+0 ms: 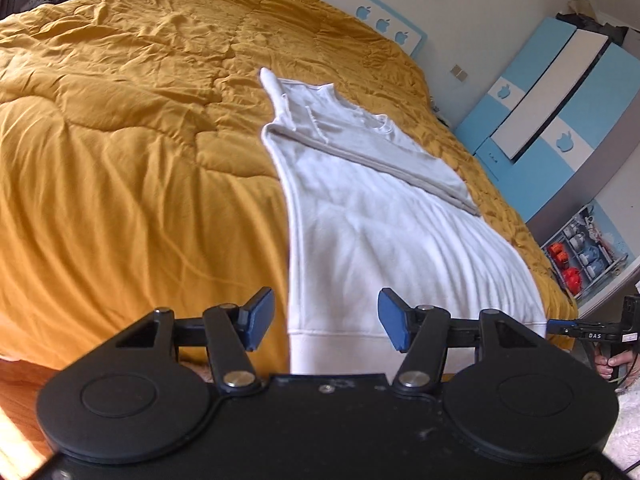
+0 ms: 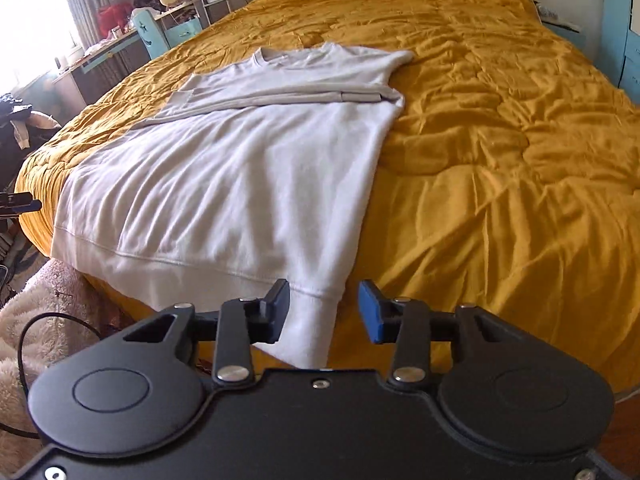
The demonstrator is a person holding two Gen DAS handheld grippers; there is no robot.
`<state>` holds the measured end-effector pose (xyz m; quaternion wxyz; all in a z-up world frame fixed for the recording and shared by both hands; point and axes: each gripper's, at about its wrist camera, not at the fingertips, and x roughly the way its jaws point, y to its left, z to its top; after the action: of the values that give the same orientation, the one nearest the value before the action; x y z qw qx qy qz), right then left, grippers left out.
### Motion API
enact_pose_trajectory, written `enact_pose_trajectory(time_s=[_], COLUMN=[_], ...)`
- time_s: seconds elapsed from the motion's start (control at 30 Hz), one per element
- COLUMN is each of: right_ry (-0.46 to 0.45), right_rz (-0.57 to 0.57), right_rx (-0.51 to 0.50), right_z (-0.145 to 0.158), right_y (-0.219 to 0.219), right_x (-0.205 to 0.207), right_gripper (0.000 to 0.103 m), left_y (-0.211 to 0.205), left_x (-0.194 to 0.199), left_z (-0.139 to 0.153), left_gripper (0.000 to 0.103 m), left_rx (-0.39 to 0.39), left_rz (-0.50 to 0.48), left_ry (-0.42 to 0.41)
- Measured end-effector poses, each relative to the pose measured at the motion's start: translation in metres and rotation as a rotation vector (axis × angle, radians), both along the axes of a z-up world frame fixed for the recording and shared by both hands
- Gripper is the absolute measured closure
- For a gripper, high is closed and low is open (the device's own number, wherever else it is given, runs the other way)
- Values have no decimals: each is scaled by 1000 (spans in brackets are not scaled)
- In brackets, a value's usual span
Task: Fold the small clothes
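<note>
A white sweatshirt (image 1: 384, 232) lies flat on the yellow quilt (image 1: 120, 120), its hem hanging over the bed's near edge. Its sleeves are folded across the chest as a grey band (image 1: 380, 152). My left gripper (image 1: 326, 320) is open, jaws wide, at the hem's left corner, holding nothing. In the right wrist view the sweatshirt (image 2: 240, 184) lies ahead on the quilt (image 2: 500, 140). My right gripper (image 2: 323, 310) is open, with the hem's right corner (image 2: 316, 304) between its jaws, not gripped. The right gripper also shows in the left wrist view (image 1: 592, 334).
A blue and white wardrobe (image 1: 552, 92) stands right of the bed, with a shelf of small items (image 1: 580, 256) below it. A cluttered desk (image 2: 132, 28) stands by the window. A fluffy white rug (image 2: 40, 320) lies at the bed's foot.
</note>
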<state>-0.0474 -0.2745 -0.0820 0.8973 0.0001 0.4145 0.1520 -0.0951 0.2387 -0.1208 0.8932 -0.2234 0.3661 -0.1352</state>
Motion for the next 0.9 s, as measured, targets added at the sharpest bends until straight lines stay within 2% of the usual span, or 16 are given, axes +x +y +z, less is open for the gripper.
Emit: enact_pose_trajectory(time_s=[0.17,0.3,0.37,0.53,0.67,0.77,0.8,0.83,0.87,0.9], right_ry=[49,78,105,148,147,149,151,151,153,154], right_rz=[-24,-18,-24,-30,-20,-26,-30,-31,-31,-28], right_rx=[16,37,52,115,123,131,135,142,152,162], right_z=[-16,-19,-23,-31,-33,-35,-36,-36,-36,-36], right_y=[-1,-2,-4,-5,-1,-3,-3,-4,-5,-6], right_x=[0,4,7,7,6,8,9,10,10,9], right_gripper=[62,62,63,68,69,74,81,89,91,92], left_y=[1,-9,-9,-7,-11,-14,-15,-17,-18,-18], left_x=[1,10,17,23,22,23,22,23,22,21], left_z=[-24,-36,-42,-47,-50,-52,-53,-52,-52,-53], left_gripper=[44,44,44,49,50,52,54,72,90,102], left_rx=[-47,-33,-56,-139,-134,-150,-160,-158,-151,-144], left_rz=[-54,-113,-125,-136,-136,-136,-142,-141,-141,-129], left_ry=[48,80,96,73,76,80,80,77,85,97])
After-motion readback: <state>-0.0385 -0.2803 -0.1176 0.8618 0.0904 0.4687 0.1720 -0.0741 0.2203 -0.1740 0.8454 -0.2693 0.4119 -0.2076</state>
